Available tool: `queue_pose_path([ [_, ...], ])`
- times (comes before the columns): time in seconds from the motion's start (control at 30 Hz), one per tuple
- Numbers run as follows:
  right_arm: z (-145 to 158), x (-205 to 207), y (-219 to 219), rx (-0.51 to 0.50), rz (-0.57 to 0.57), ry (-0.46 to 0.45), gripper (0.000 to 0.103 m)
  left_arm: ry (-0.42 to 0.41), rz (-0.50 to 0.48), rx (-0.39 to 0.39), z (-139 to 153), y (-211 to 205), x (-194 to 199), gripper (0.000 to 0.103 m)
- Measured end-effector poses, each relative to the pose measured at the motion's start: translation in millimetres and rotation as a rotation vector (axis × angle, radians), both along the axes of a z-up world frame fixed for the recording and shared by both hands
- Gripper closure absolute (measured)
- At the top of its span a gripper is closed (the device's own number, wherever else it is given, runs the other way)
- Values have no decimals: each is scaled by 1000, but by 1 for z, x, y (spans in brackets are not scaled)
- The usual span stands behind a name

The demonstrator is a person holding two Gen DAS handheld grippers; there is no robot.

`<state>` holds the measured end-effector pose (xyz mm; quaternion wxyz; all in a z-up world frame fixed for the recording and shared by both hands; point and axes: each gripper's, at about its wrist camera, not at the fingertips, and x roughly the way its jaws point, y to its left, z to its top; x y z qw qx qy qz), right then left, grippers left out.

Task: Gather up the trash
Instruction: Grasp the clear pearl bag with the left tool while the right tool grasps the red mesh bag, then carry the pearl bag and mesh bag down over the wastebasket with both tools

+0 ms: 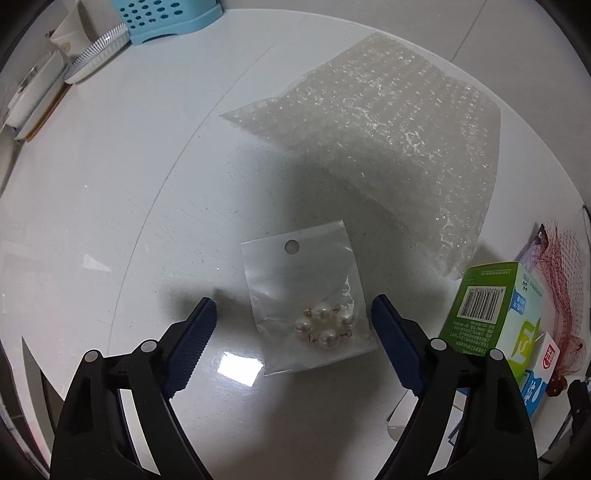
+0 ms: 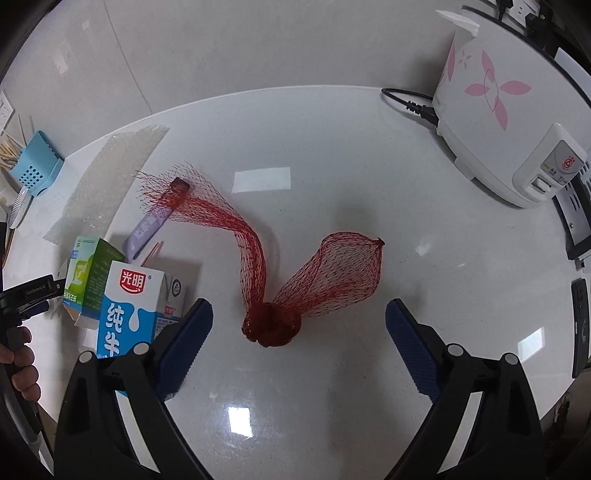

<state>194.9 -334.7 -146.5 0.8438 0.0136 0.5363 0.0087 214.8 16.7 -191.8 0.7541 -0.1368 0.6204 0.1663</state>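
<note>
A small clear plastic bag with pearl beads lies on the white counter between the open fingers of my left gripper. A sheet of bubble wrap lies beyond it; it also shows in the right wrist view. A red mesh net bag lies knotted on the counter between the open fingers of my right gripper. A green carton and a blue-white milk carton stand to the net's left. Both grippers are empty.
A blue perforated holder and a brush sit at the far left. A purple wrapper lies under the net's end. A white rice cooker with a black cord stands far right.
</note>
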Motion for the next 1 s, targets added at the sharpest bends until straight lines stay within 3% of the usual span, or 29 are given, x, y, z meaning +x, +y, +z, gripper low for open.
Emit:
queue_pose_path([
  [0.27,-14,12,5,15,-13,68,23,17,-10,-4,8,-4,7,45],
  [0.5,-29,23,13,10,-21,142,35,20,-26,-18,10,-7,3,47],
  [0.6,-36,26,15,13,-32,180,47,15,-32,-20,12,-9,0,47],
  [0.77,-41,28,16,1,-46,207,78,-4,-44,-10,19,-4,-10,47],
  [0.87,-40,28,15,22,-47,207,85,-18,-53,-6,27,-1,-11,47],
  [1.0,-33,24,15,20,-54,181,87,-41,-76,4,39,-4,-15,47],
])
